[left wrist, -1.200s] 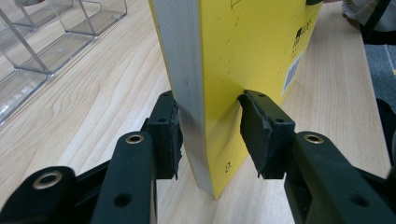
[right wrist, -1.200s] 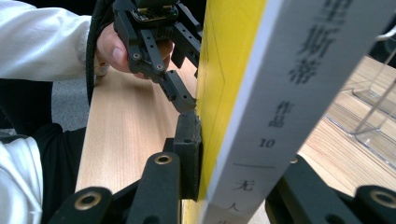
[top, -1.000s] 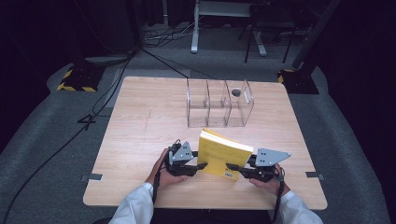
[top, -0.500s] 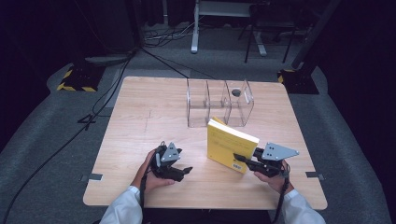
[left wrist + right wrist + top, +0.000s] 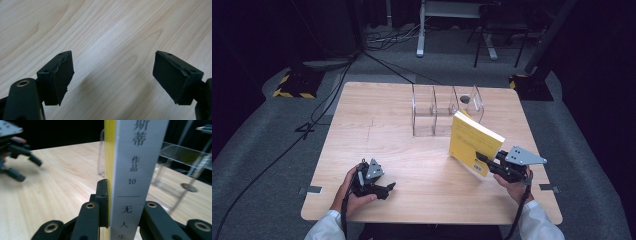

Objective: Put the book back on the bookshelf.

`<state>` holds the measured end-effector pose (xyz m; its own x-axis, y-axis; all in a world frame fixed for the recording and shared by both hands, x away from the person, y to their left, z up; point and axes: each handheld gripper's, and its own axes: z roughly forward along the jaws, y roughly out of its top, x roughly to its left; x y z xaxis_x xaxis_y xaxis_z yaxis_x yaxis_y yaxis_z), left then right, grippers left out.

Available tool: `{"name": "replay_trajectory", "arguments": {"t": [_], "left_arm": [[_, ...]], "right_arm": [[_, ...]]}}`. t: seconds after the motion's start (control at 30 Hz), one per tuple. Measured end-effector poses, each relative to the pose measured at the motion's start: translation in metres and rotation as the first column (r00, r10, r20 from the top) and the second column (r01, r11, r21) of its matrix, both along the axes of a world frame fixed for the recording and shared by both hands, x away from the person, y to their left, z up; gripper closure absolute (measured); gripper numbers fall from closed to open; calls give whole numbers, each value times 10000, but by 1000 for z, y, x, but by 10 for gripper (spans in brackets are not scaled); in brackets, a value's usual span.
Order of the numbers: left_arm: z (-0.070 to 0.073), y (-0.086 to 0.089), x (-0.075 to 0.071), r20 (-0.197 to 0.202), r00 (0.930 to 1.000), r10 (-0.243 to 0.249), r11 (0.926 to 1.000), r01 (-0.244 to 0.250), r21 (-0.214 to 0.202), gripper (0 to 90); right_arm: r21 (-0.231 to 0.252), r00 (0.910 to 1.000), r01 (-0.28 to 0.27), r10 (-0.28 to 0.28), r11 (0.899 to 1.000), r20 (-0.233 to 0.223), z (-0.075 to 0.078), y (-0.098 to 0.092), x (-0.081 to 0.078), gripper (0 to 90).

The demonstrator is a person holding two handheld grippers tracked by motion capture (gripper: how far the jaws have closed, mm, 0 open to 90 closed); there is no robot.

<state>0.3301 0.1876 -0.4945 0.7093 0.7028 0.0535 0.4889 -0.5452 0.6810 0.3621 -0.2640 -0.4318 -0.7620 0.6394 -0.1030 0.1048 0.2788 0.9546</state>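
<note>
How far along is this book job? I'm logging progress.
Done: the left gripper has just opened, its jaws empty over the table. In hand: the right gripper alone clamps the yellow book, lifted upright. Left: probably standing it in the clear acrylic divider rack, which holds no book.

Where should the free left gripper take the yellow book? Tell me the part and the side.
Take the yellow book at its upper left edge, coming from its left. It stands tilted above the table, the right gripper clamps its lower right, and the left gripper is open and empty.
</note>
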Motion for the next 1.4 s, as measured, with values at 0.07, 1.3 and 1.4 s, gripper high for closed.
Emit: {"name": "replay_trajectory", "arguments": {"t": [0.07, 1.3, 1.4], "left_arm": [[-3, 4, -1, -167, 9998, 143, 9999, -143, 24, 178], [-10, 6, -2, -422, 9922, 1171, 9913, -1193, -550, 158], [-10, 6, -2, -372, 9924, 1173, 9915, -1191, -518, 161]], "right_arm": [[75, 9997, 260, -261, 9996, 26, 2, -5, 1, 760], [442, 9307, 3606, -3625, 9317, 485, 30, 13, 74, 761], [337, 9233, 3792, -3805, 9247, 513, 31, 20, 83, 761]]}}
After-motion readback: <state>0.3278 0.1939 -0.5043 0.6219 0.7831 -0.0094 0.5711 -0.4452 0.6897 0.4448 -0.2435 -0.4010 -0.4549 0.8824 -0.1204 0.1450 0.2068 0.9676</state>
